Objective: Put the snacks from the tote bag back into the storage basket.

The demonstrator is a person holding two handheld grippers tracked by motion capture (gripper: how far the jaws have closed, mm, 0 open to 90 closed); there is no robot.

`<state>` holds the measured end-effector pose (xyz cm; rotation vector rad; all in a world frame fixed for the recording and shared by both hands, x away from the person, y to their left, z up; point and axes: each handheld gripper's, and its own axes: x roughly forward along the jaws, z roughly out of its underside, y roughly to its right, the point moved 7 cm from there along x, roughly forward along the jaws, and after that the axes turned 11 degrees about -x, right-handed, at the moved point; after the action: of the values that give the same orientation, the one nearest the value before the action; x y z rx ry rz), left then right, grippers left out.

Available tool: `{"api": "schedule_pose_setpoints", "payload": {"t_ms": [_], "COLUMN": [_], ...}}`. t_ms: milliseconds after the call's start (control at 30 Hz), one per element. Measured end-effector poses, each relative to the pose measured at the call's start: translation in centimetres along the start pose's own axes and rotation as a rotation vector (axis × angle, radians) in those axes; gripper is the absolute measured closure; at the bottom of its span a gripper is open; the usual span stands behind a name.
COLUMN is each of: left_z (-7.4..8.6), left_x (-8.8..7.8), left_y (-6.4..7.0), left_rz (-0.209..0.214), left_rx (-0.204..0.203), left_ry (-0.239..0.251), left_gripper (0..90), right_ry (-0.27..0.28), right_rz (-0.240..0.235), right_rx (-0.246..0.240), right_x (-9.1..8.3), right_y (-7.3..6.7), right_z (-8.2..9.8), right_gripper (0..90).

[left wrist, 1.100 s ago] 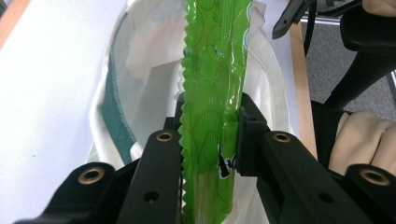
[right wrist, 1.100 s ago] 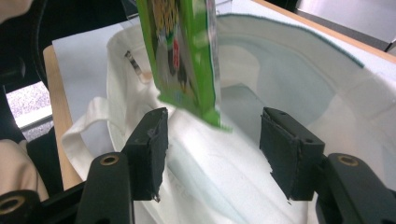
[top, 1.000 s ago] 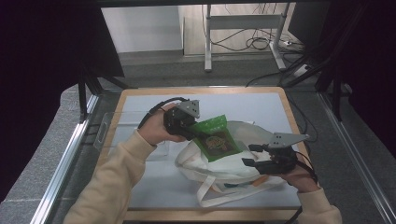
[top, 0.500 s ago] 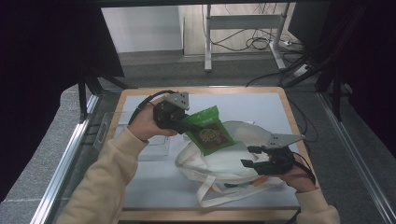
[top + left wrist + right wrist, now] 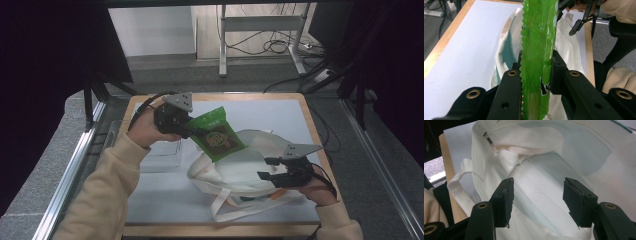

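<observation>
Table (image 5: 160, 200) with a pale mat and a wooden rim is the largest thing here; dark frame posts stand behind its far corners and metal rails run down both long sides. The far stretch of mat and the near left corner lie bare, giving free room there, while the middle and near right are taken up.

One white cloth bag (image 5: 235, 172) lies flat across the middle right, its mouth toward the far side and its straps spilling toward the near edge, stopping short of the wooden rim. One clear plastic tray (image 5: 162, 156) sits at the left edge of the mat, just beside the bag.

One green snack pouch (image 5: 216, 134) hangs in the air above the bag's far left part, tilted, its lower corner over the bag's mouth. In the left gripper view the pouch (image 5: 537, 50) stands edge-on between the jaws, which press on it from both sides, so the left gripper (image 5: 186, 127) is clamped on the pouch near its top seam.

Two grippers are at work. The right gripper (image 5: 267, 169) rests at the bag's right side, near the table's right rim; in the right gripper view its jaws stand apart over the cloth bag (image 5: 574, 152), with fabric lying between them and no pad pressing on it.
</observation>
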<state>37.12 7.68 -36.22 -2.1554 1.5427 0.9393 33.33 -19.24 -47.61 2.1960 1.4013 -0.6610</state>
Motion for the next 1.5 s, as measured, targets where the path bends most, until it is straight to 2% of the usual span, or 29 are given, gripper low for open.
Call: {"api": "schedule_pose_setpoints", "payload": {"t_ms": [400,767,1500], "left_z": [0.5,1.3,3.4], "left_x": [-1.9,-3.4,-5.6], "left_y": [-0.9,-2.0,-4.6], "left_rz": [-0.036,-0.068,-0.126], "left_rx": [-0.017,-0.051,-0.12], "left_ry": [0.004,0.001,0.01], "left_gripper": [76.0,76.0,76.0], "right_ry": [-0.029,-0.049,-0.051], "right_rz": [0.03,0.047,0.046], "right_rx": [0.028,0.048,0.042], "right_x": [0.1,0.4,0.5], "right_y": [0.5,0.8,0.7], "right_z": [0.4,0.7,0.7], "right_gripper": [41.8,41.8,41.7]}}
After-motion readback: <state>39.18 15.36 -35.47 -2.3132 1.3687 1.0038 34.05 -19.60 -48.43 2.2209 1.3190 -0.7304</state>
